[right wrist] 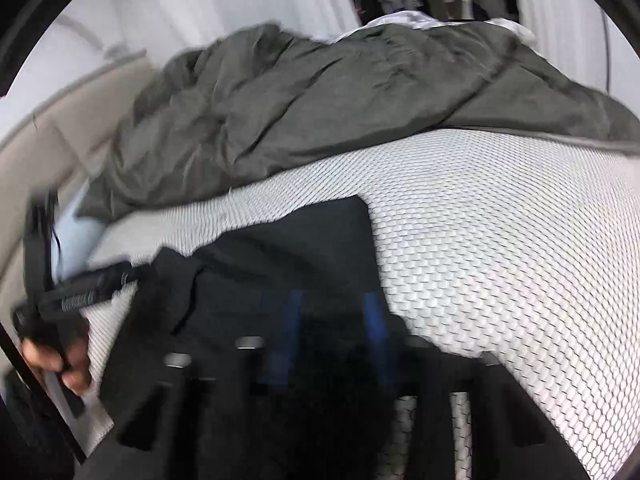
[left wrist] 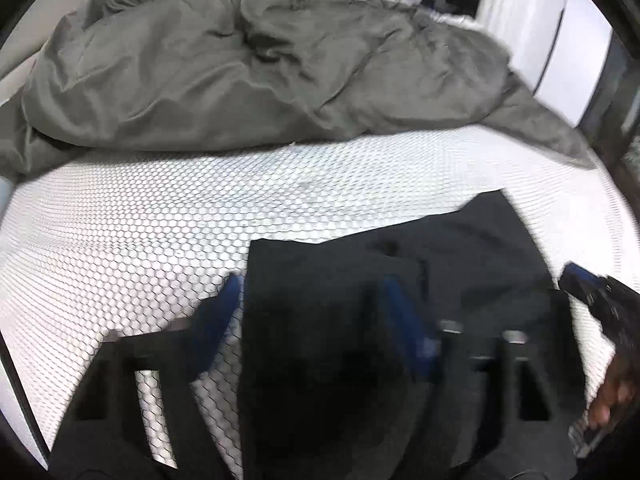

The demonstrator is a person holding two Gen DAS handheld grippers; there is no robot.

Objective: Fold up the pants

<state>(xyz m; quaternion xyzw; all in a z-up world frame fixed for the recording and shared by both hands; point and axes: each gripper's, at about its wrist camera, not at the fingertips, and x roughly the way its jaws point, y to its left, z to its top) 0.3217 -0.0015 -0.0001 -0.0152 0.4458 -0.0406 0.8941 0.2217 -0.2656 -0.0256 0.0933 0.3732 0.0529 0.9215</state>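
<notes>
On my left wrist feed, the black pants [left wrist: 400,280] lie on the white honeycomb-patterned mattress [left wrist: 160,220], filling the frame from 6 o'clock out toward 3 o'clock. My left gripper [left wrist: 310,308] has its blue-tipped fingers [left wrist: 224,300] spread wide, one at roughly 8 o'clock of the folded edge and the other on top of the cloth near centre; a band of pants passes between them, but the jaws look released, not pinched on it. At 4 o'clock on that feed I see the right gripper [left wrist: 600,296] just beside the far edge of the pants, with a hand [left wrist: 612,396] behind it. On the right wrist feed the pants [right wrist: 300,248] sit from centre down to 6 o'clock, and my right gripper [right wrist: 334,320] has its blue fingers [right wrist: 374,320] over the dark cloth; blur keeps me from telling whether it is clenched or released. A crumpled grey duvet [left wrist: 240,60] is heaped across the mattress at 12 o'clock, well apart from the pants. No containers show in either feed.
</notes>
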